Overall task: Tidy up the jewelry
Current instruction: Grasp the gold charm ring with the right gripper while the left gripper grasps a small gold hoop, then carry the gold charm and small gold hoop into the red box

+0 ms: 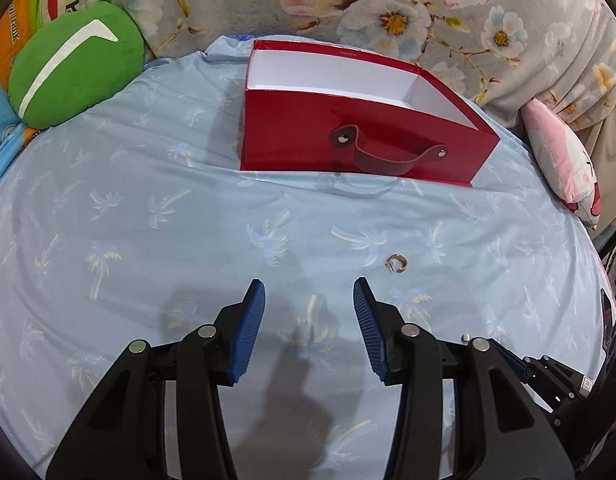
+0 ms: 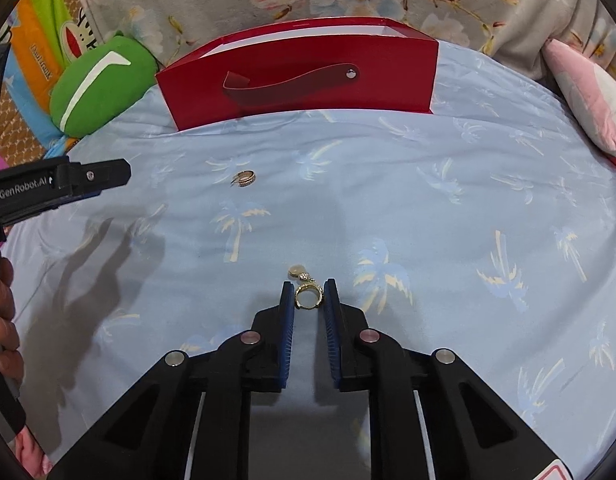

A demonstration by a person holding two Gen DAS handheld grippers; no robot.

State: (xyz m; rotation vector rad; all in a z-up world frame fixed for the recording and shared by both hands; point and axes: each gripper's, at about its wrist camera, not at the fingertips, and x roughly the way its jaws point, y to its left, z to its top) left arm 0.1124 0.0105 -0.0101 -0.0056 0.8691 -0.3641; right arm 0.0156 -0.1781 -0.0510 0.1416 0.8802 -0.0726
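Observation:
My right gripper [image 2: 308, 294] is shut on a gold hoop earring [image 2: 308, 298] lying on the blue sheet, a pad touching each side. The earring's small round charm [image 2: 295, 270] pokes out past the fingertips. A second gold hoop earring [image 1: 396, 262] lies on the sheet just ahead and right of my left gripper [image 1: 308, 292], which is open with only fabric between its pads. In the right wrist view that second earring [image 2: 245, 178] sits left of centre, with the left gripper [image 2: 107, 176] beside it. A red box [image 1: 348, 132] with a white inside stands open at the back.
A blue palm-print sheet [image 1: 147, 220] covers the bed. A green cushion [image 1: 75, 64] lies at the back left and a pink cushion [image 1: 564, 164] at the right edge. Floral fabric [image 1: 388, 0] rises behind the box. A person's hand [image 2: 1, 312] holds the left gripper's handle.

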